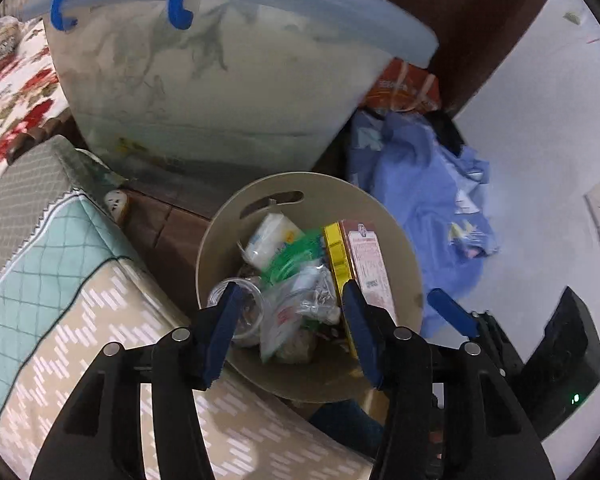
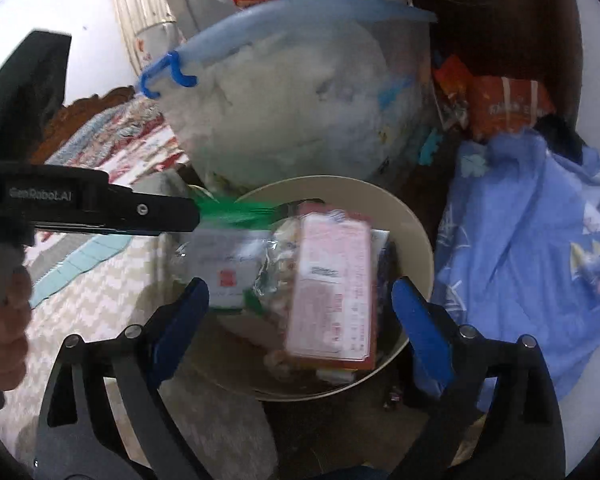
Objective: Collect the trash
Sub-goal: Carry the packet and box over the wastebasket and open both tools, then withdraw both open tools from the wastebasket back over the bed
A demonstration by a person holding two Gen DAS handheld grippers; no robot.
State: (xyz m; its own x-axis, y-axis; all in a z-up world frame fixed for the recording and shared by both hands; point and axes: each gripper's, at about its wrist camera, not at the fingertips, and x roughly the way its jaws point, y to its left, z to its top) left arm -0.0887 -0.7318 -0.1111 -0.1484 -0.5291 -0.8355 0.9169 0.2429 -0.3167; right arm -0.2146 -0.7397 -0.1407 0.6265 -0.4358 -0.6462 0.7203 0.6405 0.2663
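A round beige bin (image 1: 380,208) stands on the floor, filled with trash: a pink and yellow carton (image 1: 366,264), a green plastic bag (image 1: 296,252), clear wrappers and a clear cup (image 1: 244,304). My left gripper (image 1: 294,316) hovers over the bin, jaws open, nothing pressed between the pads. In the right wrist view my right gripper (image 2: 302,306) is open wide above the bin (image 2: 418,236). The blurred pink carton (image 2: 332,288) lies between its fingers without touching them. The left gripper (image 2: 192,214) shows side-on there, with the green bag (image 2: 236,210) at its tip.
A translucent storage tub (image 1: 220,92) with a blue handle stands just behind the bin. A blue cloth (image 1: 420,200) lies crumpled to the right, orange snack packs (image 1: 404,88) beyond it. A patterned cushion (image 1: 60,280) is on the left. A hand (image 2: 4,336) grips the left tool.
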